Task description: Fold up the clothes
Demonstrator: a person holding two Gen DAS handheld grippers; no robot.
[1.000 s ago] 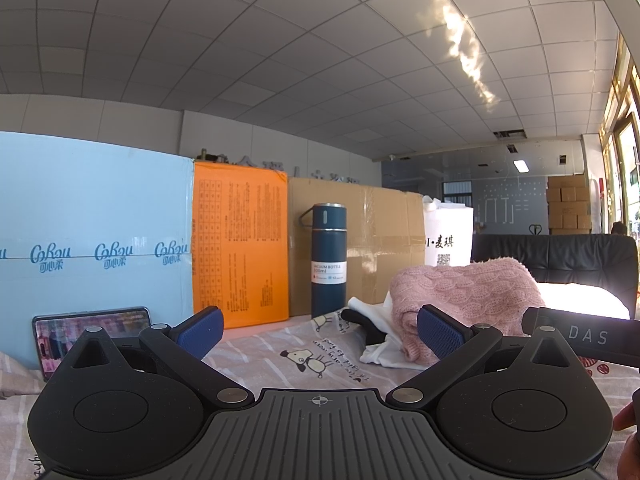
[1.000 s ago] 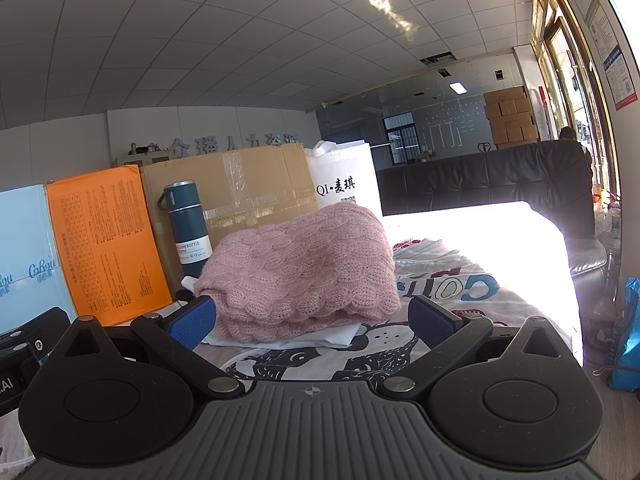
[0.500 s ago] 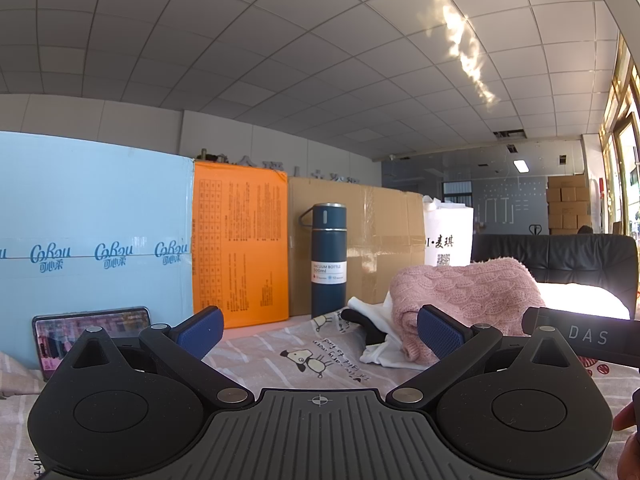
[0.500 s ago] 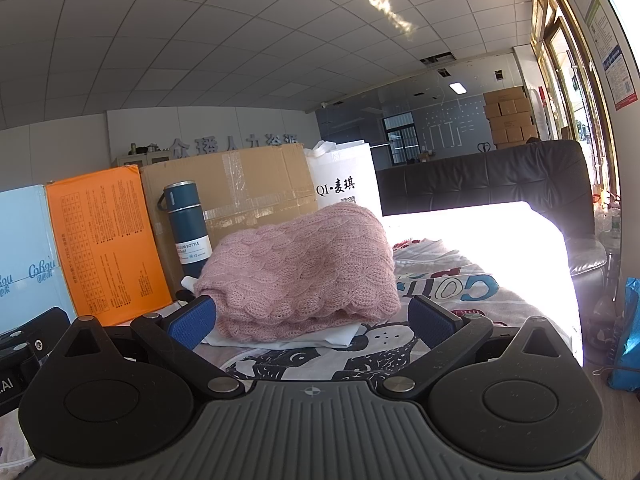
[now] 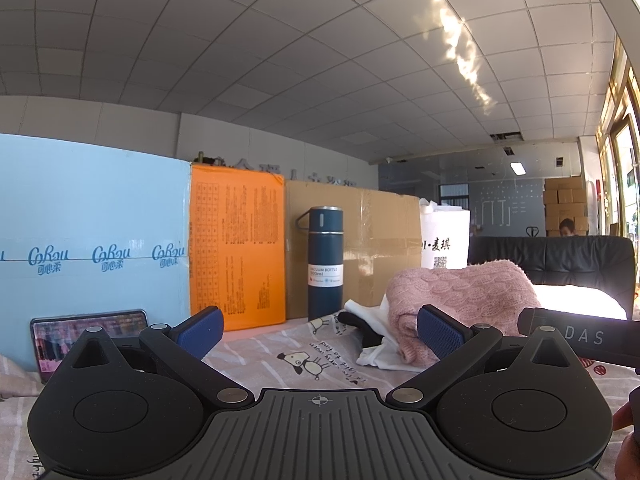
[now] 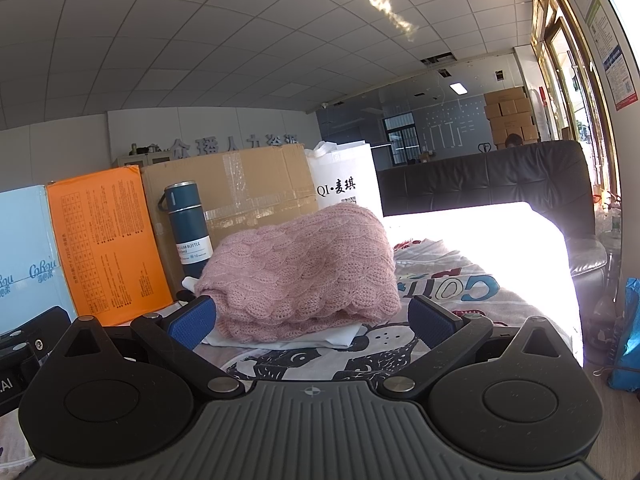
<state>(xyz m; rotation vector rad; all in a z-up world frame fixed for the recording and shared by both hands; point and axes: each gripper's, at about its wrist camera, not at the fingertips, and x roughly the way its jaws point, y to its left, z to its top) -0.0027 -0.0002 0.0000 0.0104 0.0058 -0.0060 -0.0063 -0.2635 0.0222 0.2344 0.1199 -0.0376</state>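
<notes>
Both grippers are sitting wide open, gripping nothing; the left gripper [image 5: 318, 330] is resting low on the sheet [image 5: 280, 348]; the right gripper [image 6: 312, 318] is facing the pink sweater [image 6: 304, 268], lying folded on white clothes [image 6: 320, 338]; folding looks not yet begun; next, reaching for the sweater.

Only change: distant person [image 5: 567, 227] behind sofa [image 5: 560, 264].

- Blue panel [image 5: 92, 220] at nine o'clock: "Cobou", repeated in a row.
- Flask [image 5: 325, 264] at twelve o'clock: "VACUUM BOTTLE 500ml".
- White bag [image 6: 346, 184] at one o'clock: "QI·麦琪".
- Black device [image 5: 580, 338] at three o'clock: "DAS".
- Orange board [image 5: 236, 244]: print too small to read.
</notes>
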